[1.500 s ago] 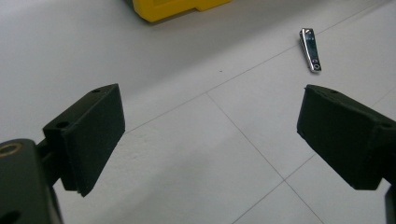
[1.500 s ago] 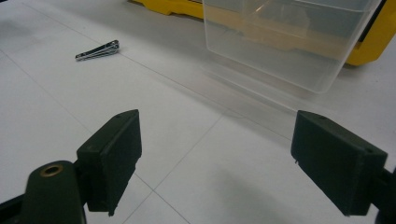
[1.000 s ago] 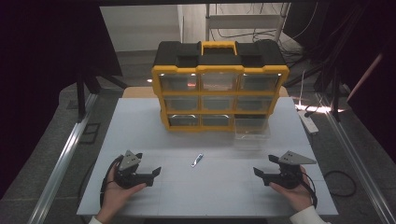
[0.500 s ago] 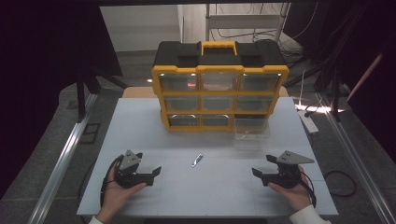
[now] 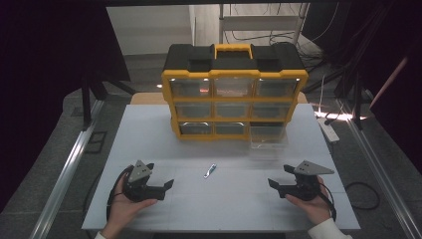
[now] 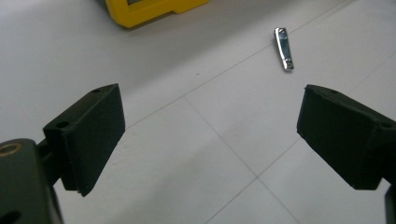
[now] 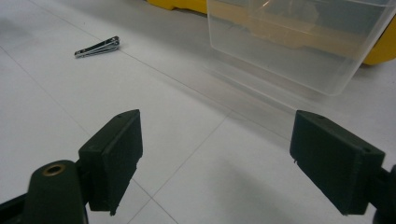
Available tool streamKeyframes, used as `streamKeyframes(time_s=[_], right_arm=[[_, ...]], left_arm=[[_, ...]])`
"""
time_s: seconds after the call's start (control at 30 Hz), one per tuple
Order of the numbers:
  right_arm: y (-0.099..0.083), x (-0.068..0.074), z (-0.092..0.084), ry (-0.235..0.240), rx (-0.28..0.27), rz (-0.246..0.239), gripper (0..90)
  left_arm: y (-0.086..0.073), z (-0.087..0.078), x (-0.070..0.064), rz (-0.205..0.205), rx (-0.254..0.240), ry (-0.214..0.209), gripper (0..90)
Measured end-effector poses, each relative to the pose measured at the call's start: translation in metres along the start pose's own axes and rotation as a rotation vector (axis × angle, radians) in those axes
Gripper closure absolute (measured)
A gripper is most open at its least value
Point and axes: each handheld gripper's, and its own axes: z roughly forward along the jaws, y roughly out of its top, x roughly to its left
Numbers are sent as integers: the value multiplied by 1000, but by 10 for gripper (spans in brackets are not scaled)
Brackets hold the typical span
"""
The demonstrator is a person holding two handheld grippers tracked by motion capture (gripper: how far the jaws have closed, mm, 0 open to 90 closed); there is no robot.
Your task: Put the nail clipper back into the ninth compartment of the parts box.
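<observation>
High view: two grippers gaping, left gripper (image 5: 169, 185), right gripper (image 5: 271, 183); one nail clipper (image 5: 210, 171).

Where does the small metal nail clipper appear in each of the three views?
High view: nail clipper lies at table centre, between the grippers.
Left gripper view: upper right, beyond the jaws.
Right gripper view: upper left.
Shared landmark: the yellow organizer, behind the clipper in every view.
</observation>
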Motion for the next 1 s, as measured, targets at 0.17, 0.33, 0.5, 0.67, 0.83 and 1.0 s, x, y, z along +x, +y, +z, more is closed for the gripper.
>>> streamKeyframes(time_s=[0.17, 0.33, 0.5, 0.67, 0.83, 1.0], right_arm=[[-1, 0, -2, -10, 1, 6, 178], [0, -1, -1, -18, 1, 8, 178], [-1, -1, 1, -18, 3, 13, 179], [-1, 0, 3, -13, 9, 7, 178], [-1, 0, 2, -17, 4, 9, 178], [-1, 0, 1, -21, 3, 5, 178]], left_arm=[[6, -7, -2, 10, 3, -10, 86], [11, -12, -5, 12, 15, -18, 94], [17, -10, -7, 14, 38, -39, 97], [21, -6, -12, 28, 68, -55, 97], [28, -4, -12, 39, 83, -60, 98], [34, 2, -10, 47, 107, -68, 98]])
